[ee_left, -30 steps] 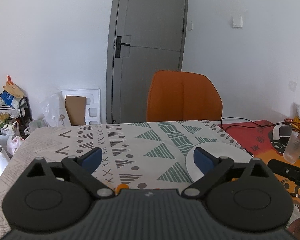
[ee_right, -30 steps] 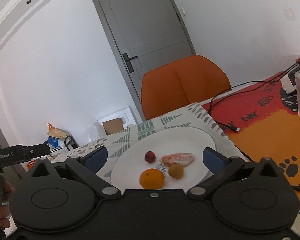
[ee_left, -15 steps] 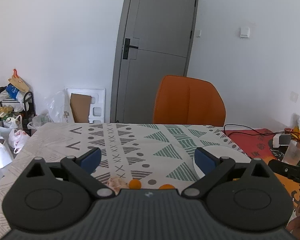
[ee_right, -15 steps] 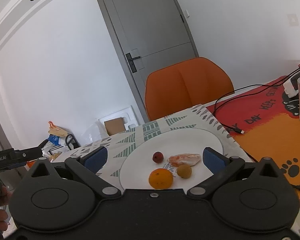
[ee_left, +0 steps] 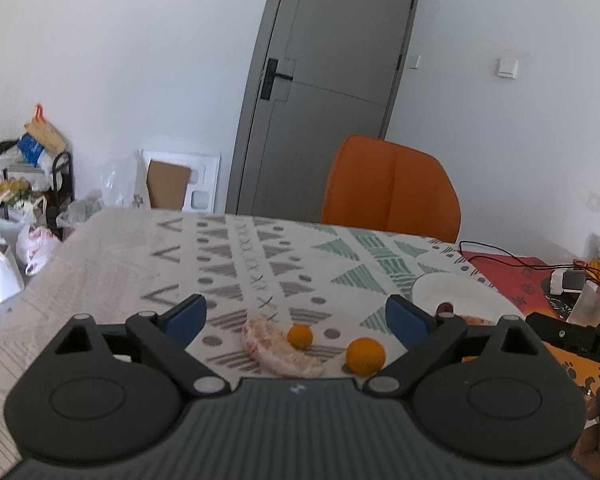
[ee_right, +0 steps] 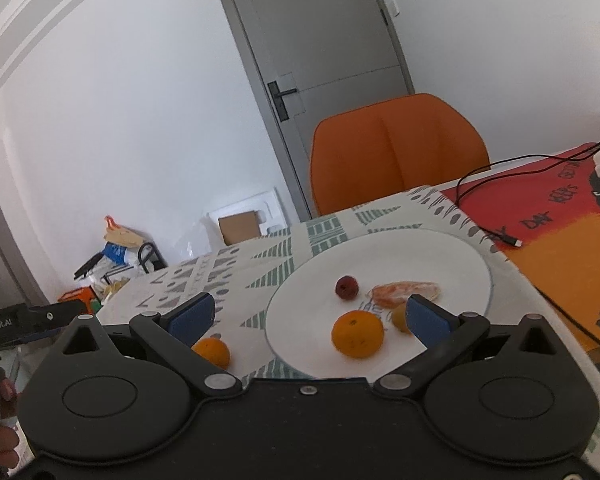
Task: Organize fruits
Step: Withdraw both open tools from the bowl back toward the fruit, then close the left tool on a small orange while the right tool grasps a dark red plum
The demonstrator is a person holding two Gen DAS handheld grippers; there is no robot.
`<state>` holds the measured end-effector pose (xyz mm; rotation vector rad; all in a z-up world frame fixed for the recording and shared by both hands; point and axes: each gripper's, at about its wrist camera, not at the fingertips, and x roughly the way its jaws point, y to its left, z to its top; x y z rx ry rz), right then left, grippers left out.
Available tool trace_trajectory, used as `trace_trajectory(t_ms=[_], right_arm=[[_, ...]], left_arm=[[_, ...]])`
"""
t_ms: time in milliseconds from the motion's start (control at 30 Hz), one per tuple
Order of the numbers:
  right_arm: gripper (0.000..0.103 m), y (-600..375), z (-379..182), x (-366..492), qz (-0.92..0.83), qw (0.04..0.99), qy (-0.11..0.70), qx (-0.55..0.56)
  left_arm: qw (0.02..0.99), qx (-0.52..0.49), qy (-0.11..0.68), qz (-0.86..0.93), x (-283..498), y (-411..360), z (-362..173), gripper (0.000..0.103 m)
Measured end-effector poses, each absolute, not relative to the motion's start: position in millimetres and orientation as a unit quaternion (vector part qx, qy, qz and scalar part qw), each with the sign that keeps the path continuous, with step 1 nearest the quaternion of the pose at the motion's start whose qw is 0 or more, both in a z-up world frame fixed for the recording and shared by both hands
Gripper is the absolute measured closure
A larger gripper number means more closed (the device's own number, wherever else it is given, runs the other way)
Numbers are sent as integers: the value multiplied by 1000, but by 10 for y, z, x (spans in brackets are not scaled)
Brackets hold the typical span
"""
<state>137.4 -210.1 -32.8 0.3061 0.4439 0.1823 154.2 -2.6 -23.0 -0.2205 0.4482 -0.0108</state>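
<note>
Left tongs [ee_left: 296, 316]: blue-padded jaws spread wide, nothing between them, held above the near part of the table [ee_left: 112, 264], which has a patterned cloth. Peeled fruit segment [ee_left: 276, 350]: on the cloth, near edge. Small orange fruit [ee_left: 300, 336]: touching the segment's right side. Larger orange fruit [ee_left: 366, 355]: just right of it, apart. White plate [ee_left: 440, 290]: toward the right edge, holding a dark red fruit [ee_left: 445, 305]. Orange chair [ee_left: 392, 192]: beyond the far edge.

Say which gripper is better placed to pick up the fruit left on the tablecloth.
Left, probably. The left gripper, open, faces the small orange fruit, peeled segment and larger orange. The right gripper, open, faces the plate.
</note>
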Motion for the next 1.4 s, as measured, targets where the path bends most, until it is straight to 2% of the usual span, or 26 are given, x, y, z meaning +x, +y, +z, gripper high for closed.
trace_trajectory(t_ms=[433,633,733,833,867,900,933,1233,1400], right_arm=[[0,-1724,-454,1490,109,955,247,122],[0,-1552,-506,1542,117,954,257,104],[0,-1483,-548,1586,120,952,264,97],[0,-1414,-588,1628,123,950,271,93],[0,-1392,-600,1640,124,950,273,91],[0,-1366,-613,1653,125,949,275,88],[0,-1344,-624,1666,126,949,276,85],[1,-1115,-629,1699,128,952,274,41],[7,-983,-630,1701,150,949,277,22]], left_arm=[[957,-139,254,2,1466,228,-594,18],[951,-149,270,-4,1503,282,-733,24],[948,-153,279,-13,1531,276,-814,32],[944,-154,291,-21,1566,238,-901,45],[943,-154,295,-24,1579,234,-931,57],[940,-156,301,-28,1596,236,-961,74],[939,-159,304,-32,1604,242,-983,81],[940,-184,287,-21,1535,492,-907,81],[942,-189,277,-10,1517,596,-864,81]])
